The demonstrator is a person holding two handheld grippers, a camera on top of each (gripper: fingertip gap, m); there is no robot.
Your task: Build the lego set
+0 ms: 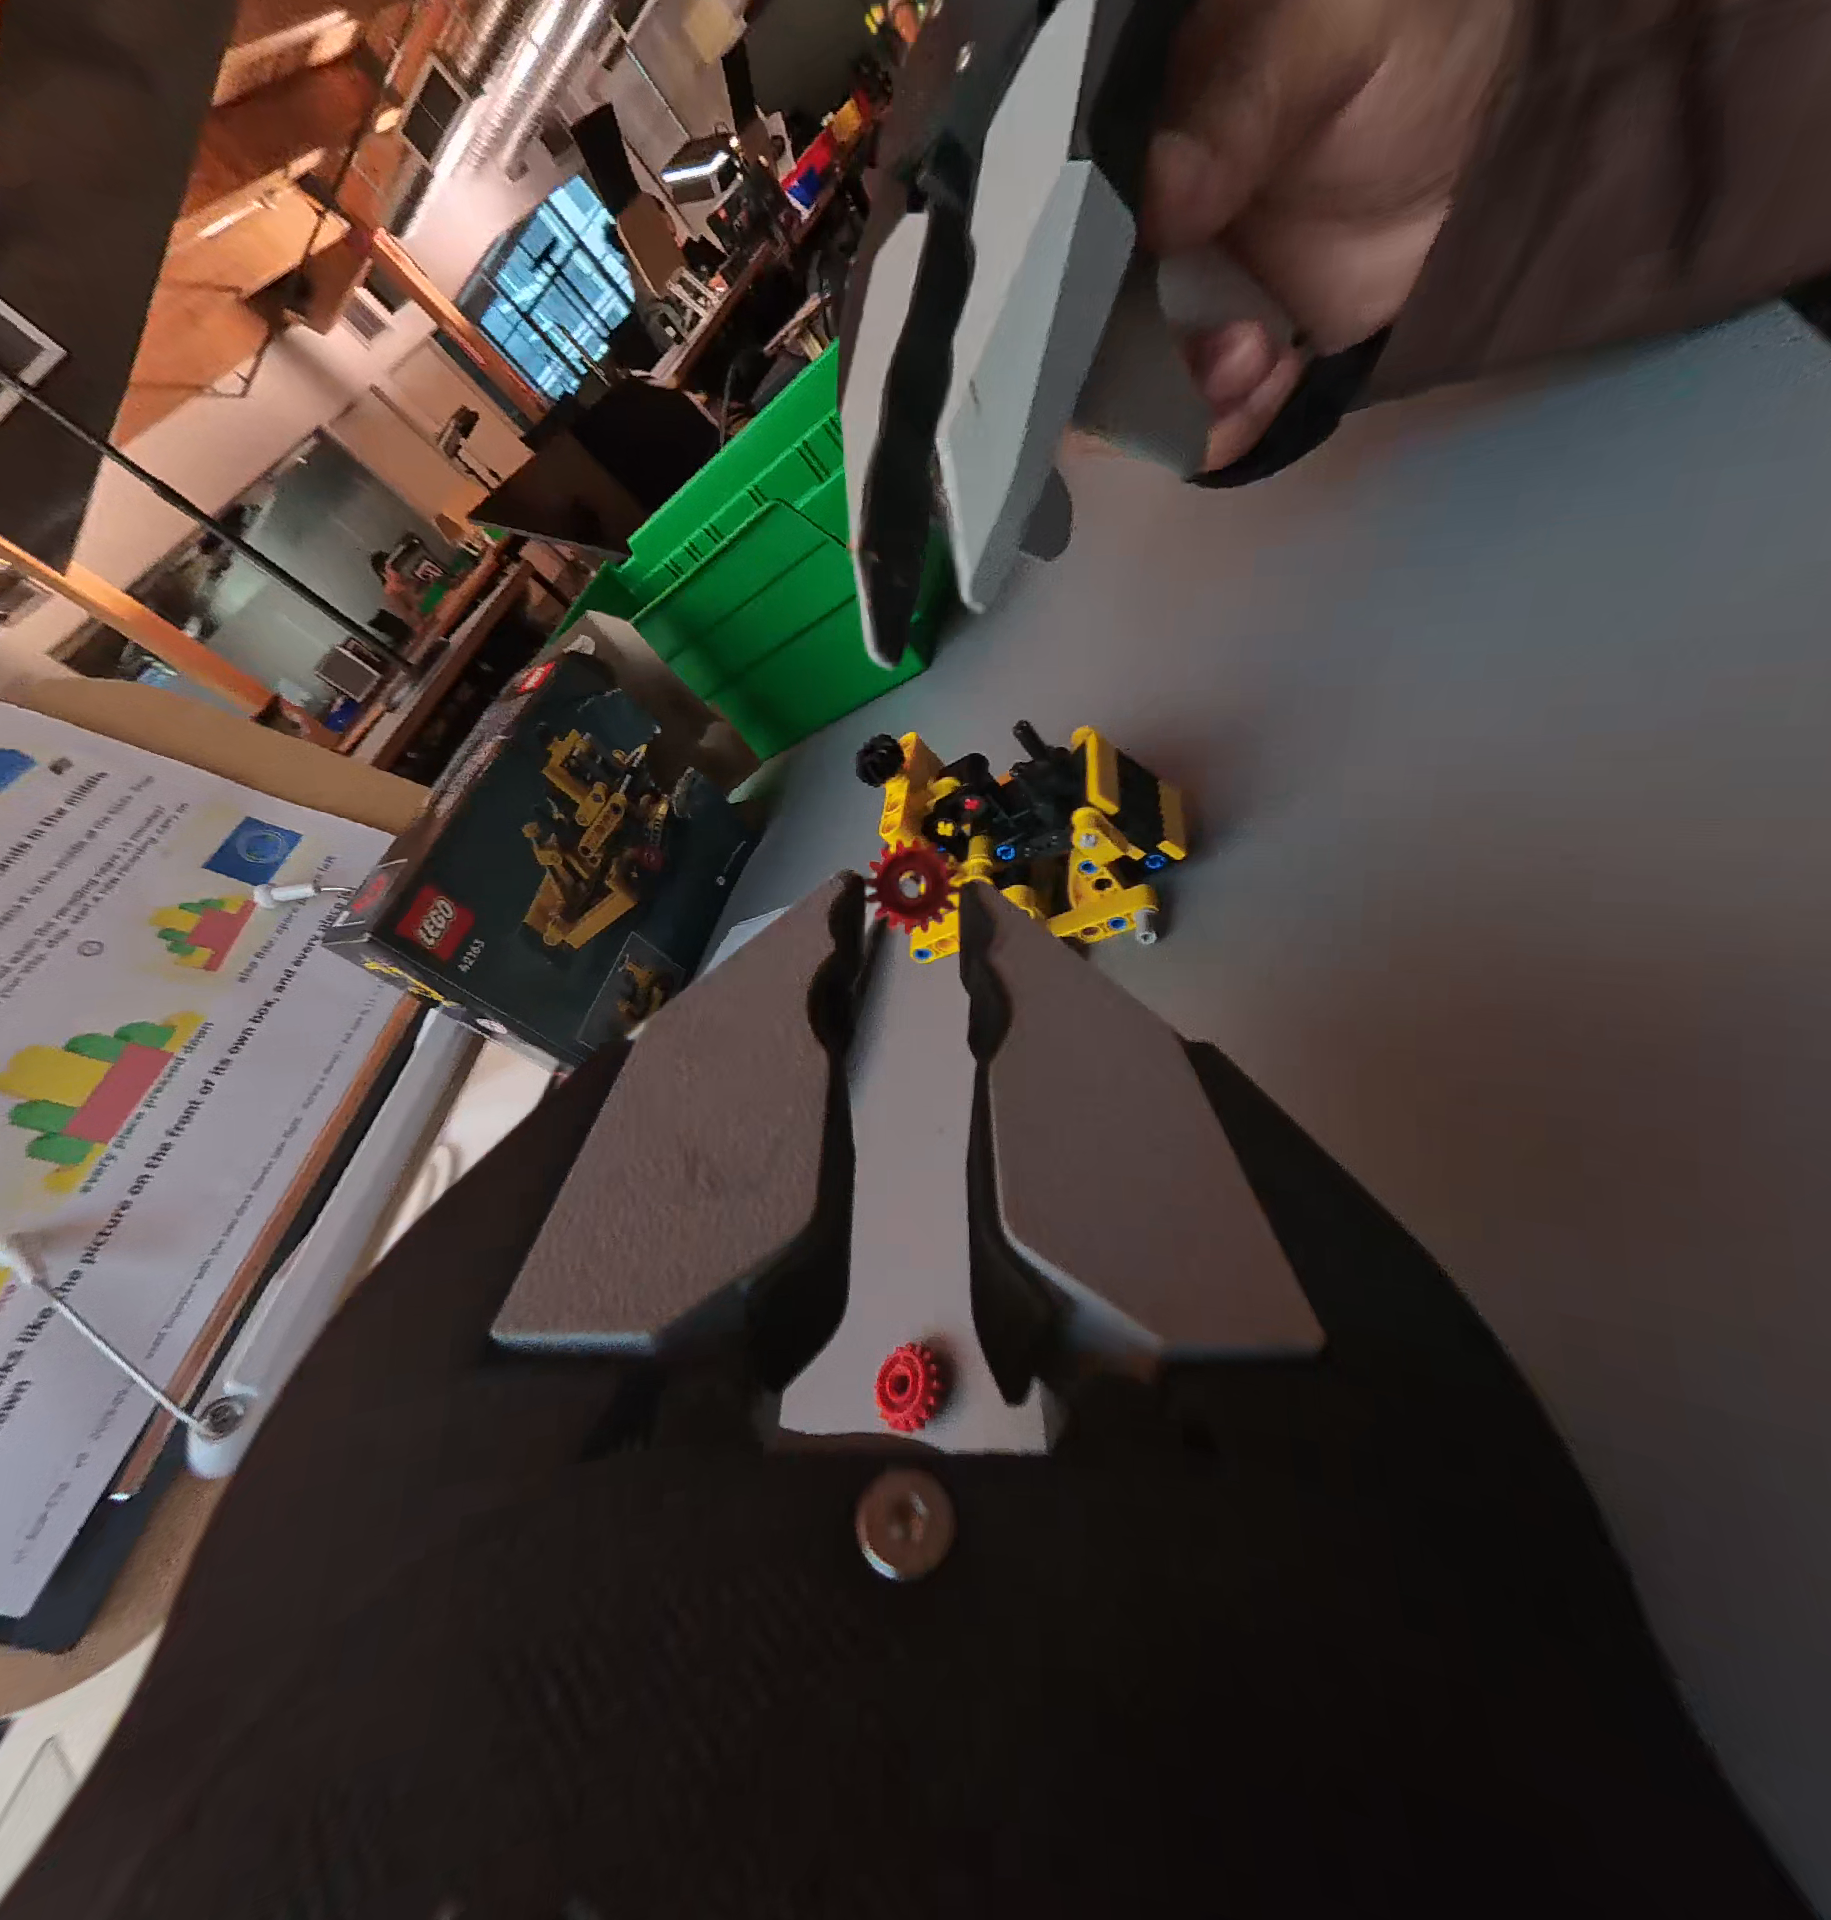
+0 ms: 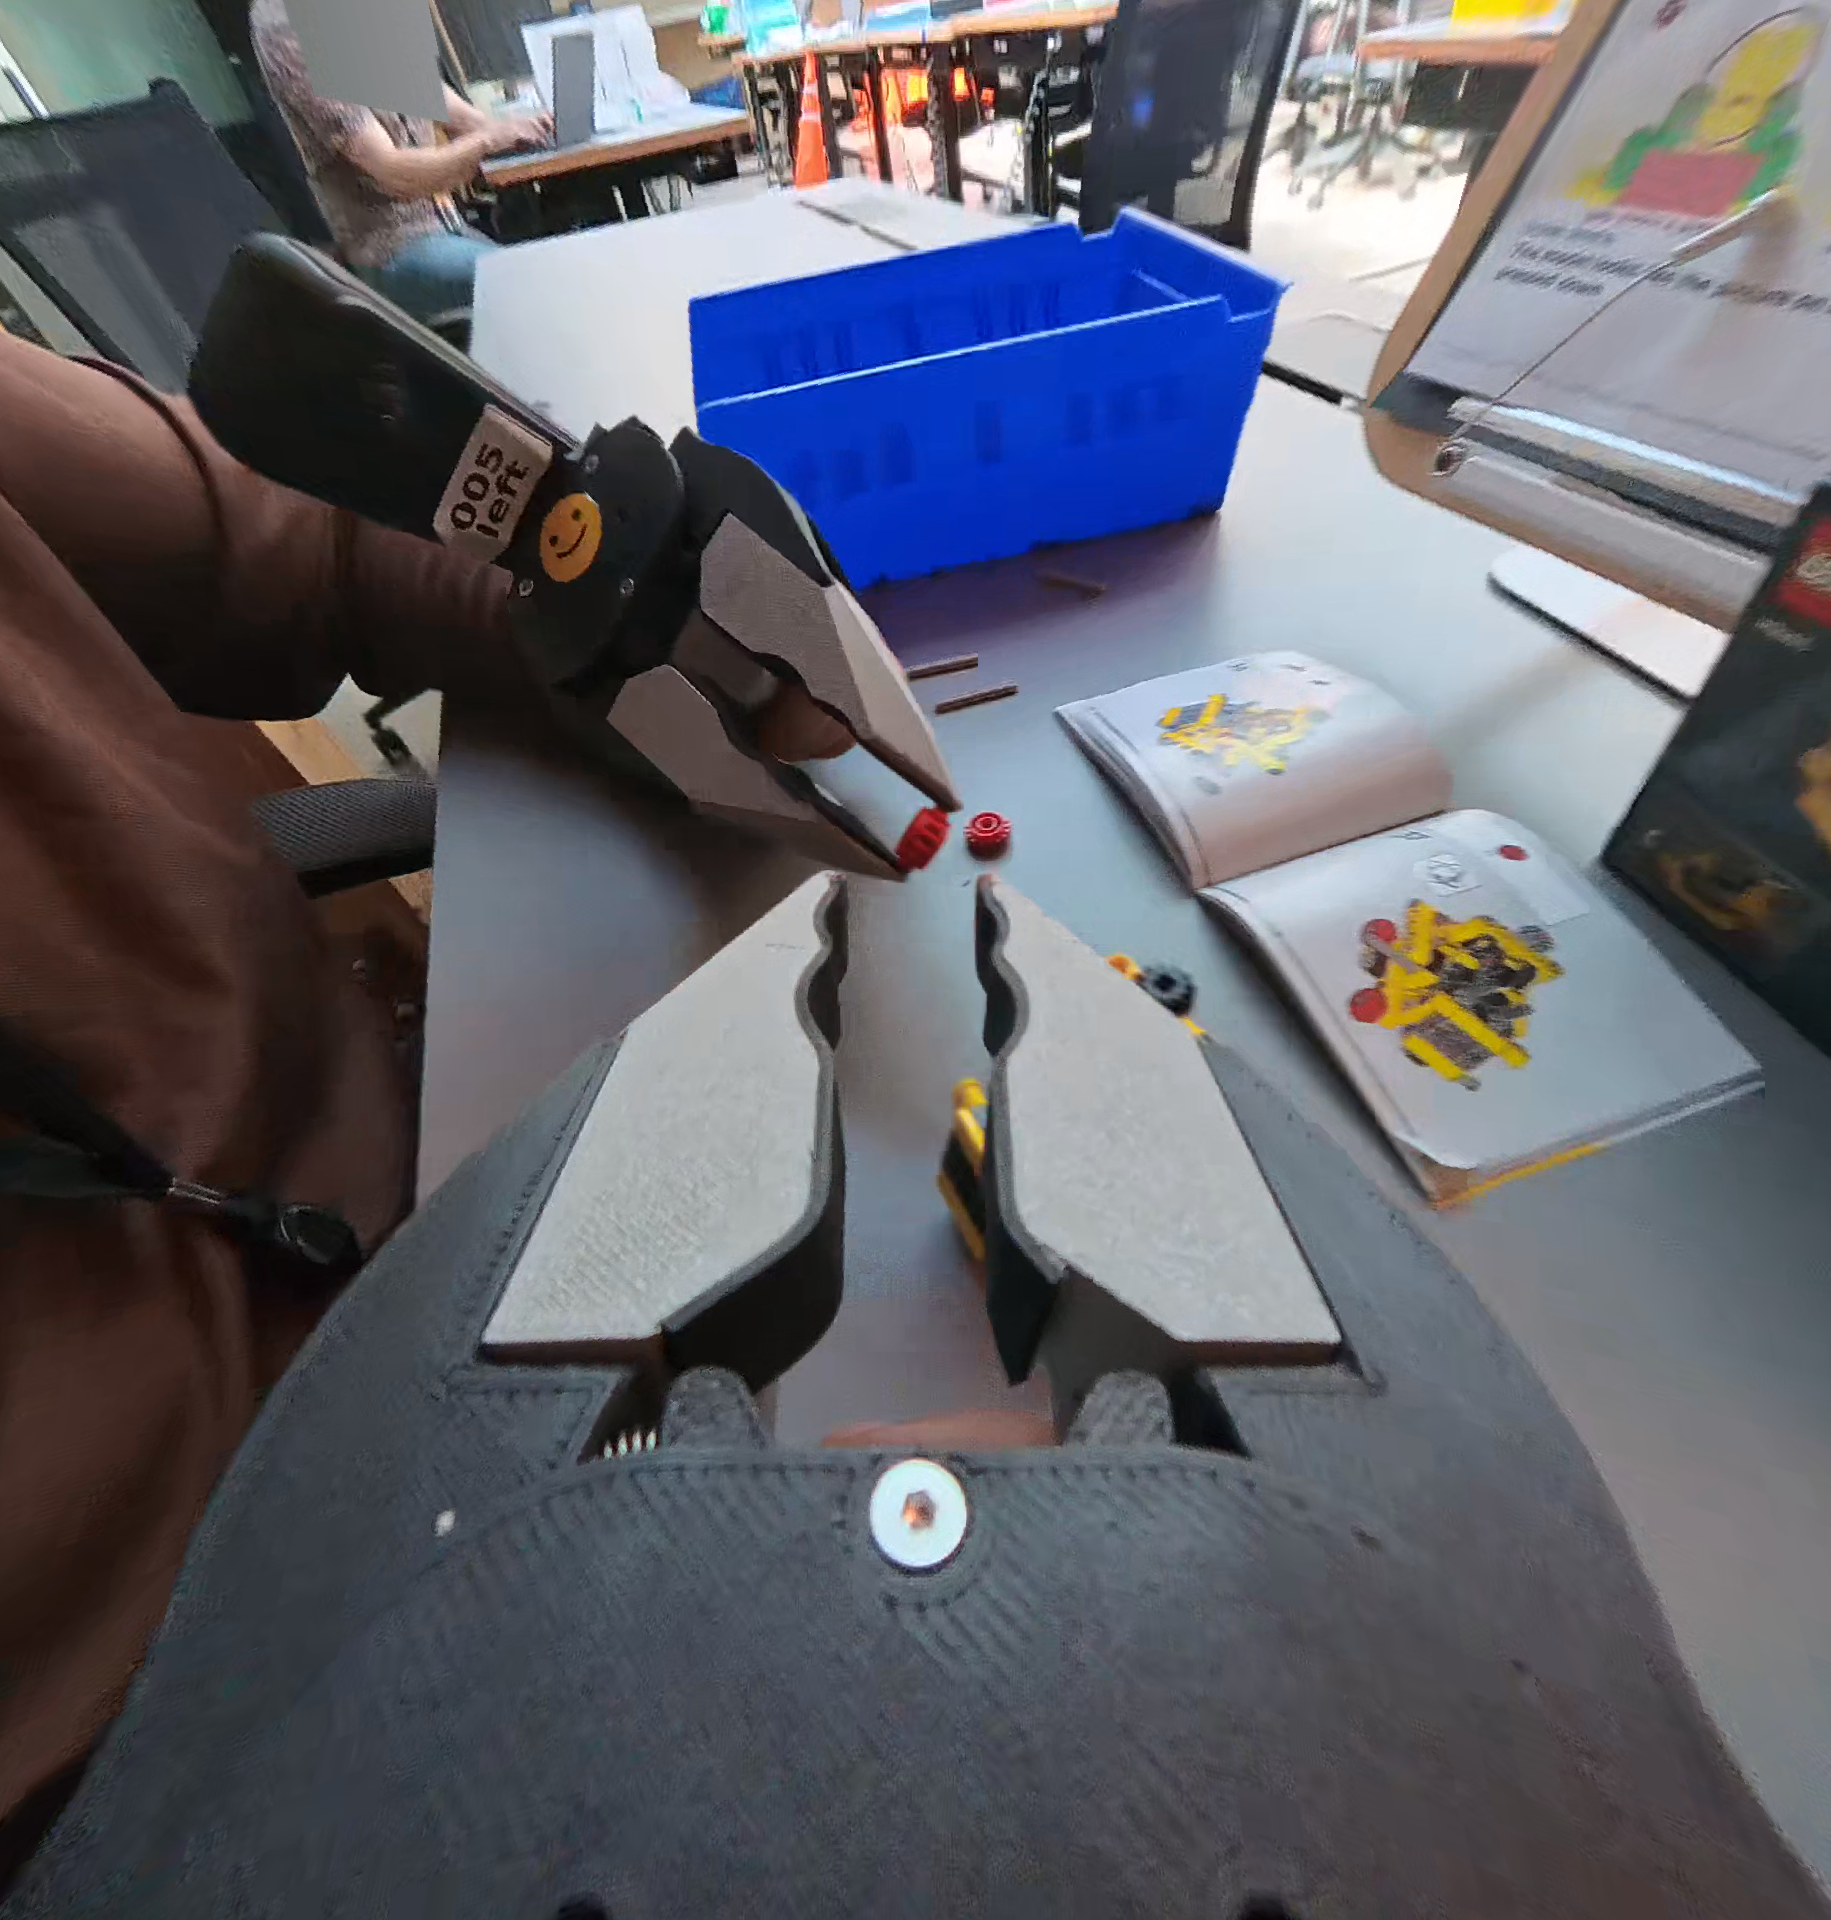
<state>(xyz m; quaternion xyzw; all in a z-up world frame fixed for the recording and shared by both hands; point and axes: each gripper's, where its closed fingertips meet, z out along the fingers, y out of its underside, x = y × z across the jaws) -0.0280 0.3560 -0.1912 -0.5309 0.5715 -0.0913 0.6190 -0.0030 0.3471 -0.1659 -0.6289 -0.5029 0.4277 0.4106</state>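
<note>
My left gripper (image 1: 908, 889) is shut on a small red gear (image 1: 909, 883), pinched at its fingertips just above the grey table (image 1: 1513, 1039); the right wrist view shows the left gripper (image 2: 926, 842) and the held gear (image 2: 924, 837) too. A second red gear (image 2: 987, 834) lies flat on the table beside it and shows under my left fingers (image 1: 906, 1387). The yellow and black lego model (image 1: 1036, 831) stands just beyond the held gear. My right gripper (image 2: 908, 883) is open and empty, above the model (image 2: 965, 1158), which its right finger mostly hides.
An open instruction booklet (image 2: 1358, 914) lies to the right. The dark lego box (image 1: 547, 883) and a stand with a printed sheet (image 1: 111, 1039) sit beside it. A green bin (image 1: 765, 582), a blue bin (image 2: 984, 416) and small brown pins (image 2: 973, 696) are on the table.
</note>
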